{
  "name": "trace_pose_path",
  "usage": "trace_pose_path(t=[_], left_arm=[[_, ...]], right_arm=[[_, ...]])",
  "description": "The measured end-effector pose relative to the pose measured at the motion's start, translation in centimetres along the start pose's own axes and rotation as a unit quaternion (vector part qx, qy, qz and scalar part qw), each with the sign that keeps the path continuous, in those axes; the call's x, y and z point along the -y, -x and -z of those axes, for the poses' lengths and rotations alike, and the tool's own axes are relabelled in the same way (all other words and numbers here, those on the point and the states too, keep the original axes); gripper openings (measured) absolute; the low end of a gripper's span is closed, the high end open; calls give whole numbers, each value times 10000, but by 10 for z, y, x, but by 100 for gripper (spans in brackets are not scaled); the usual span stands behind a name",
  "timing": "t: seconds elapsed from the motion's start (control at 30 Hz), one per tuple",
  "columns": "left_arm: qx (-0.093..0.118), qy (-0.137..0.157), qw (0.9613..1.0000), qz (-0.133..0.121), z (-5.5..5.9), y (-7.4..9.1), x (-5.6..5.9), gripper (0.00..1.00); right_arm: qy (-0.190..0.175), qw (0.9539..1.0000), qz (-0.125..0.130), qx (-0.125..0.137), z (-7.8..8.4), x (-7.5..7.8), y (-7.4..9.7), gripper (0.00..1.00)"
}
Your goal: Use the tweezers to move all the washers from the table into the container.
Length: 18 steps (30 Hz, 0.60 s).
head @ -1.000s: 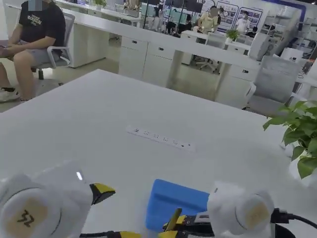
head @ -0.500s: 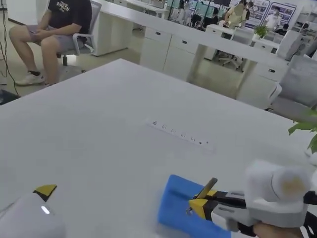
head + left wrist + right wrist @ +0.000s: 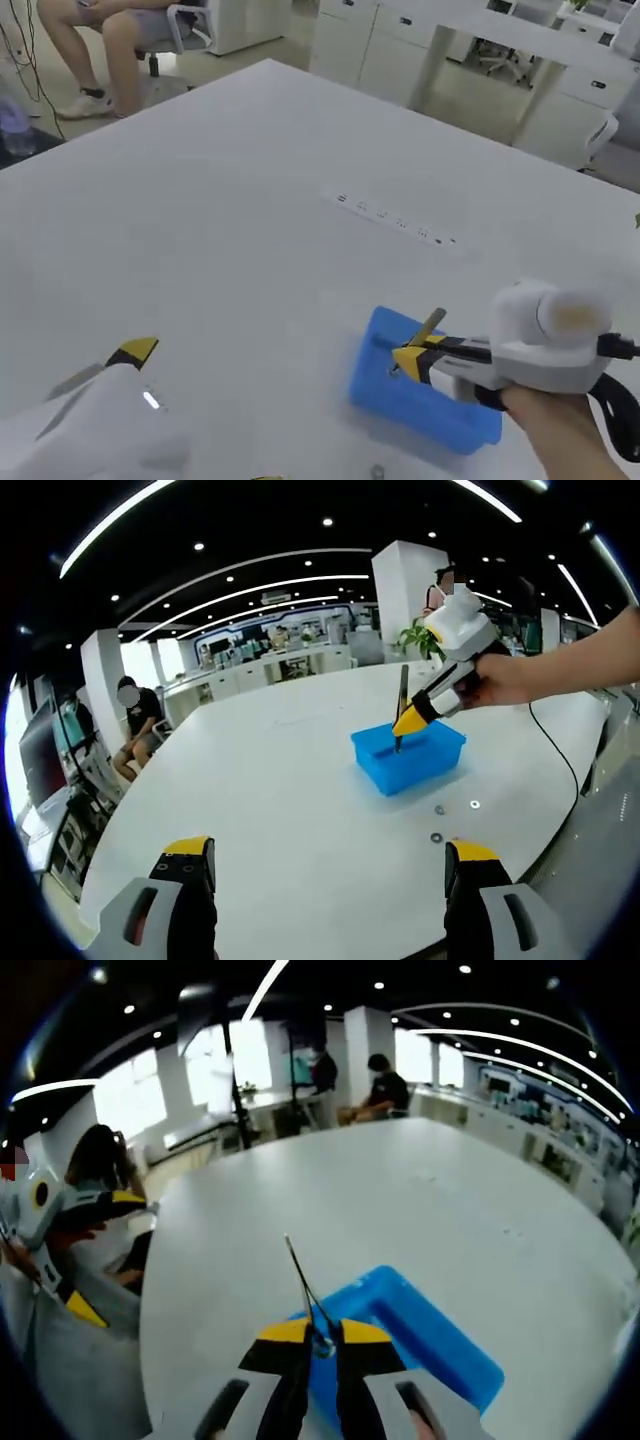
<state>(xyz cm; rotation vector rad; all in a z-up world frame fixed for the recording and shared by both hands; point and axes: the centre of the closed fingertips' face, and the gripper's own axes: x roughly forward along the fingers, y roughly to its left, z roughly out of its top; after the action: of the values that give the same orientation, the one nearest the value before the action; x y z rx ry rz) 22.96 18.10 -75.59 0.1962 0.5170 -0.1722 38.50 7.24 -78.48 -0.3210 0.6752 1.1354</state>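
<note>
1. Table: white worktop that carries everything.
2. Blue container: open tray near the table's near edge.
3. Left gripper: jaws spread wide and empty, hovering over the near edge.
4. Right gripper: jaws pinched narrow on the tweezers. Their lower tip dips inside the container. Whether it carries a washer cannot be told.
5. Washers: three lie on the table just beside the container, toward the near edge. The step is probably a drop-off, so keep the tip below the rim before easing the squeeze.
</note>
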Motion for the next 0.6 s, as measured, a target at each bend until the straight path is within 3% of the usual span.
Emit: trace_pose_path(t=[0.2, 0.47, 0.6], left_arm=[[-107, -145, 9998, -36, 4, -2, 1, 97], [-165, -268, 9993, -178, 6, -2, -3, 97], [-110, -184, 9997, -141, 4, -2, -2, 98]], right_arm=[[-206, 9997, -104, -116, 11, 4, -16, 6], [-222, 9995, -29, -207, 20, 9, -29, 6], [-241, 9993, -14, -271, 23, 13, -33, 6]])
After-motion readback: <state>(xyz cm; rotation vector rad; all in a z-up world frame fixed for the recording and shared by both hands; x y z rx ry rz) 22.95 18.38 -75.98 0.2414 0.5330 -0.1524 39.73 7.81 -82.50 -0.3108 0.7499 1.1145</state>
